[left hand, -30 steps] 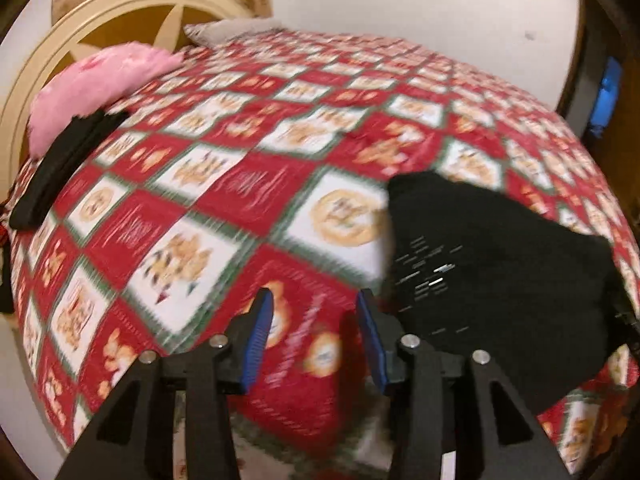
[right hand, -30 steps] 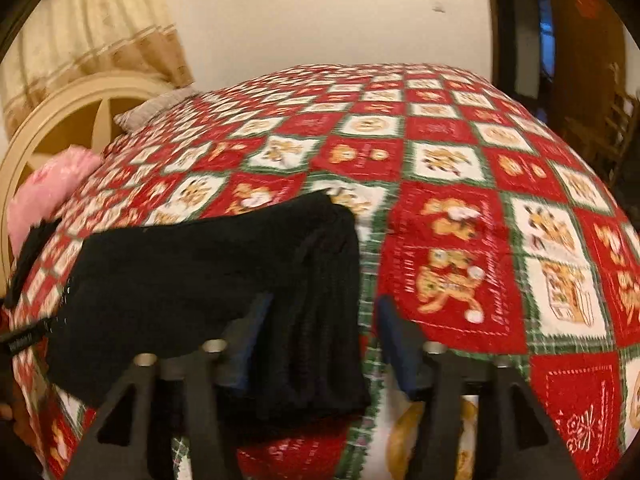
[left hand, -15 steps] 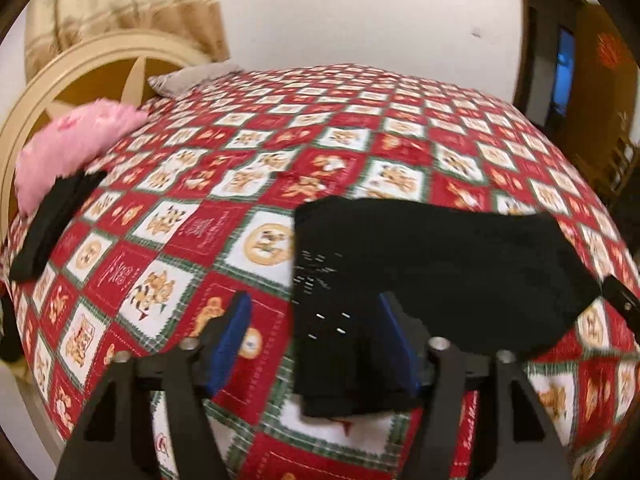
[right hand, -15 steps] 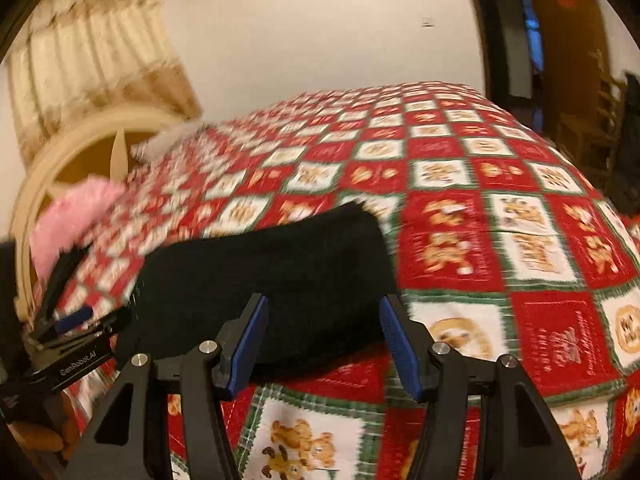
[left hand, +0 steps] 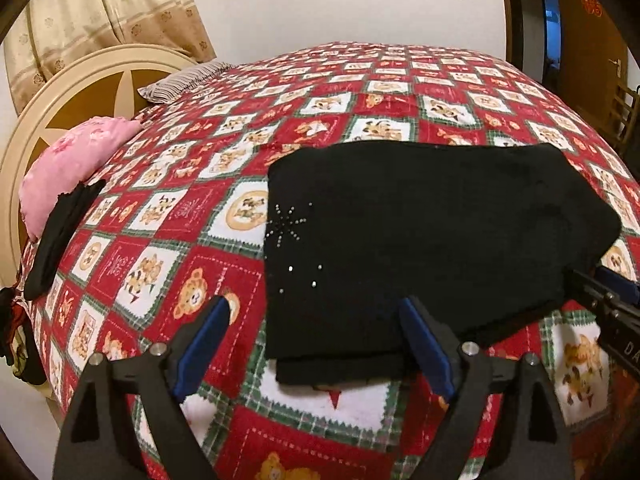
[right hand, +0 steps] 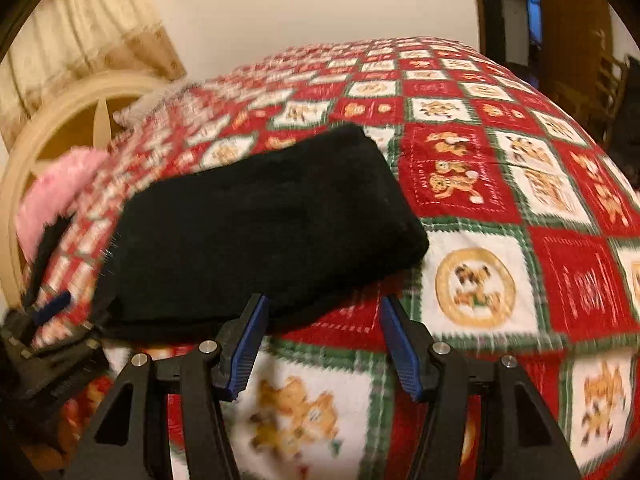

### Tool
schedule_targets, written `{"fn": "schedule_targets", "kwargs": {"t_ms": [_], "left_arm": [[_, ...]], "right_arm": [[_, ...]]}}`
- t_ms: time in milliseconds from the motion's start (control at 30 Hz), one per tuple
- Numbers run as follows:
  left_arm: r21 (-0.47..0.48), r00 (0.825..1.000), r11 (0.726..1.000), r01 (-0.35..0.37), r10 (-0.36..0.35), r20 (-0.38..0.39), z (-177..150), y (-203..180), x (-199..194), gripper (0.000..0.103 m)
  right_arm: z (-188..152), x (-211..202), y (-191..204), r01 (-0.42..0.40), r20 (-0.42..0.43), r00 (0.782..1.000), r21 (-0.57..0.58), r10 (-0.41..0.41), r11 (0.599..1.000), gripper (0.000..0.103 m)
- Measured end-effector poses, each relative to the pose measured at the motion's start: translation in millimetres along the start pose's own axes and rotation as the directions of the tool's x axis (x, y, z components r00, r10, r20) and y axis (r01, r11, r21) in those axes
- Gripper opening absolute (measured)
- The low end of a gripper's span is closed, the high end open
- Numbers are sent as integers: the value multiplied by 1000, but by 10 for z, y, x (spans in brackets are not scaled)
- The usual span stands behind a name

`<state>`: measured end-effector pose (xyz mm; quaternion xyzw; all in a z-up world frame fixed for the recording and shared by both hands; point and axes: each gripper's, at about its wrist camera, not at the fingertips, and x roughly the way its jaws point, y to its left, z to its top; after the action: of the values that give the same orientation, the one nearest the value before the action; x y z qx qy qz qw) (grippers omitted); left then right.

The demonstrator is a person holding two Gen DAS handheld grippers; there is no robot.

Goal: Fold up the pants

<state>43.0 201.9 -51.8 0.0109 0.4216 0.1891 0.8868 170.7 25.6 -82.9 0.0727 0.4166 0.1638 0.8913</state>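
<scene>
Where black pants (left hand: 420, 240) lie, red bear-print bedspread (left hand: 360, 92), cream headboard (left hand: 80, 76), curtains (left hand: 100, 8).

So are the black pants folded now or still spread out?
Folded. The black pants lie as a compact rectangle on the bedspread, stacked layers showing at the near edge, both grippers clear of them.

Headboard (right hand: 60, 128), pink pillow (right hand: 52, 188) blurred in right wrist view.
</scene>
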Motion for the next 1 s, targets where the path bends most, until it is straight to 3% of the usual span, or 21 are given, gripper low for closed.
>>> {"fn": "schedule_targets", "kwargs": {"t_ms": [133, 367, 467, 633, 700, 833, 1000], "left_arm": [[-17, 999, 999, 35, -35, 4, -64, 58, -136, 89], [-59, 994, 992, 109, -109, 3, -144, 168, -473, 99], [-73, 988, 985, 155, -152, 41, -171, 225, -660, 101], [-93, 988, 985, 144, -139, 64, -194, 288, -877, 103], [-100, 993, 990, 104, -97, 74, -198, 304, -963, 103], [-98, 989, 990, 105, -94, 110, -203, 348, -1137, 103], [-83, 981, 992, 96, -80, 177, -214, 380, -1376, 103]], "right_arm": [[-97, -308, 117, -12, 38, 999, 2, 12, 1000, 60], [-297, -614, 128, 14, -20, 1000, 104, -12, 994, 60], [-327, -787, 175, 77, -17, 997, 95, -76, 992, 60], [-294, -1254, 301, 105, 100, 989, 61, -111, 993, 60], [-288, -1504, 387, 111, 188, 975, 36, -116, 993, 61], [-315, -1906, 576, 144, 356, 925, -4, -133, 990, 71], [-357, -2181, 723, 176, 458, 878, -36, -141, 984, 71]]}}
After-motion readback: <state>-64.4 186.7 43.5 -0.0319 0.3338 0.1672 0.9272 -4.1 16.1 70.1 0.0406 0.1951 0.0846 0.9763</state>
